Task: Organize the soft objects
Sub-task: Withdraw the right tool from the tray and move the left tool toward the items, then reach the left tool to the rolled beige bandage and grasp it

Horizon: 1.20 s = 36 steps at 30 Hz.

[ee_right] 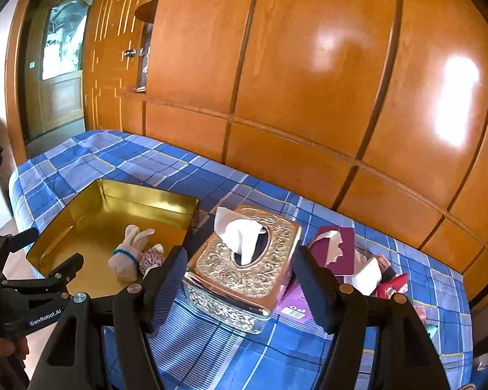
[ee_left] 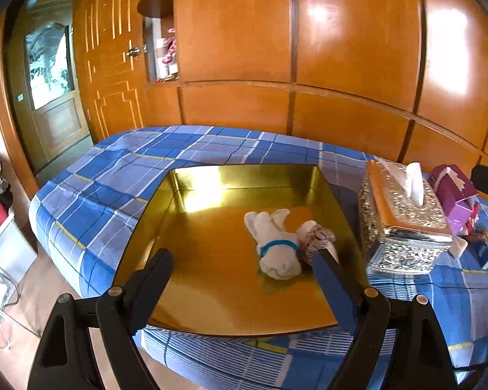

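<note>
A gold tray (ee_left: 211, 299) (ee_right: 91, 224) lies on the blue plaid bed. In it lie a white plush rabbit with a blue collar (ee_left: 275, 243) (ee_right: 128, 252) and a small grey-pink crumpled soft item (ee_left: 318, 237) (ee_right: 152, 257) beside it. My left gripper (ee_left: 242, 256) is open and empty, hovering over the tray's near side. My right gripper (ee_right: 239, 256) is open and empty, its fingers on either side of an ornate gold tissue box (ee_right: 244, 260) (ee_left: 403, 224). A red plush (ee_right: 392, 284) lies right of the box.
A torn purple tissue packet (ee_right: 333, 250) (ee_left: 452, 195) lies behind the tissue box, with loose white tissue (ee_right: 367, 274). Orange wooden wardrobe panels (ee_right: 309, 81) back the bed (ee_left: 114, 178). A door (ee_left: 48, 97) stands at far left.
</note>
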{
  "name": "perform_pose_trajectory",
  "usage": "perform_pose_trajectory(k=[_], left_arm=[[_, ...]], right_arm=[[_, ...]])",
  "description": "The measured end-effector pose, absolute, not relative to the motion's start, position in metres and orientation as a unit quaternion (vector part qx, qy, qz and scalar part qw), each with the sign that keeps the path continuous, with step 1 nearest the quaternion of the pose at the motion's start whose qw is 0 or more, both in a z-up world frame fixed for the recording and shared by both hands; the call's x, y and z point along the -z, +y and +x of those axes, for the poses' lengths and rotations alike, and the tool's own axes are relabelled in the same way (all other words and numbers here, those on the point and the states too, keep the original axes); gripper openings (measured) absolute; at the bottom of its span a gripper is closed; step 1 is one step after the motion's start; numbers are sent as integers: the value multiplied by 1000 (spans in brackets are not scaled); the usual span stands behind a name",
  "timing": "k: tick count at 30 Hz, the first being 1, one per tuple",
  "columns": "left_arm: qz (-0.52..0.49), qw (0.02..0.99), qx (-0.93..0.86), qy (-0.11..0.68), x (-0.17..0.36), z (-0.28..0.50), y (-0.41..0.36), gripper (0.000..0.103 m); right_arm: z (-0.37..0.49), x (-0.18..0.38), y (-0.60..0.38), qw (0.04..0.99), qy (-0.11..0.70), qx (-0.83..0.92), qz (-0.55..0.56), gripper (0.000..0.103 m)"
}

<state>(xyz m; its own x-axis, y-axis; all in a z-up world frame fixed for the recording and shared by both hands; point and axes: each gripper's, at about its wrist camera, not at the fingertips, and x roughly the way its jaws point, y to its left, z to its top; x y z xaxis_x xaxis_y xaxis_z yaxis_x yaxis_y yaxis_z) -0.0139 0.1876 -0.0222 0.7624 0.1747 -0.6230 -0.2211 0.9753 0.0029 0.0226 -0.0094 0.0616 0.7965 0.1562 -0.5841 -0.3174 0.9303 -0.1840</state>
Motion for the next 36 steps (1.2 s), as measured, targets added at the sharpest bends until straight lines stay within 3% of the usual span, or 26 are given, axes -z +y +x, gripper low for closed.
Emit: perform_pose_trajectory(k=[18,36], left_arm=[[24,953,-15,301,-11,-13,110,89],[162,937,146,274,-22,-2,-40,89]], right_arm=[[27,-57,-82,947,300,-65,-96,69],[73,-4,-337,913,344,221,24,69]])
